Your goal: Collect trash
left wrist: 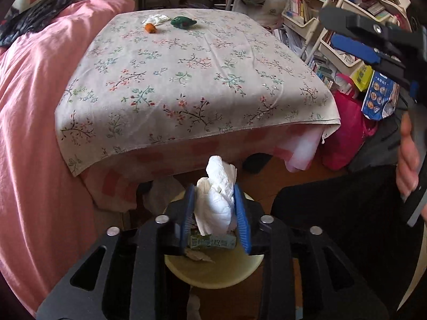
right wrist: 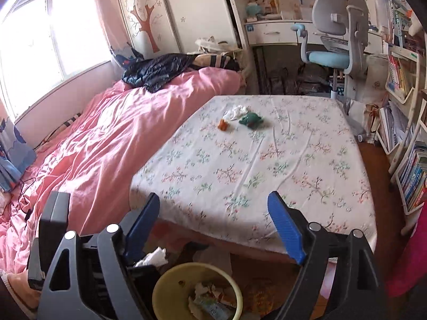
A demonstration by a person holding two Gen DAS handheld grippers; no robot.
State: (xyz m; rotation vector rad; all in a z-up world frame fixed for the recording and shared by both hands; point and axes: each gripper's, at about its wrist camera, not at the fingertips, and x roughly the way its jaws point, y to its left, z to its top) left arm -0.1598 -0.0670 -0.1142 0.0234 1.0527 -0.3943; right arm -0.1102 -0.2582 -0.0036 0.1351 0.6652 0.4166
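My left gripper (left wrist: 214, 202) is shut on a crumpled white tissue (left wrist: 217, 200) and holds it over a pale yellow bin (left wrist: 213, 274) with trash inside. The bin (right wrist: 170, 277) and the tissue (right wrist: 153, 257) also show in the right wrist view. My right gripper (right wrist: 216, 226) is open and empty above the bin, at the table's near edge. On the far part of the floral-cloth table (right wrist: 253, 165) lie a white tissue (right wrist: 236, 112), an orange scrap (right wrist: 222, 124) and a green wrapper (right wrist: 250, 120). They also show in the left wrist view: tissue (left wrist: 156, 19), orange scrap (left wrist: 150, 28), green wrapper (left wrist: 182, 22).
A pink duvet bed (right wrist: 88, 144) lies left of the table. A desk chair (right wrist: 331, 56) stands behind it. Bookshelves (right wrist: 408, 170) and a red bag (left wrist: 344, 130) stand at the right. The bin stands on a wooden floor (right wrist: 373, 160).
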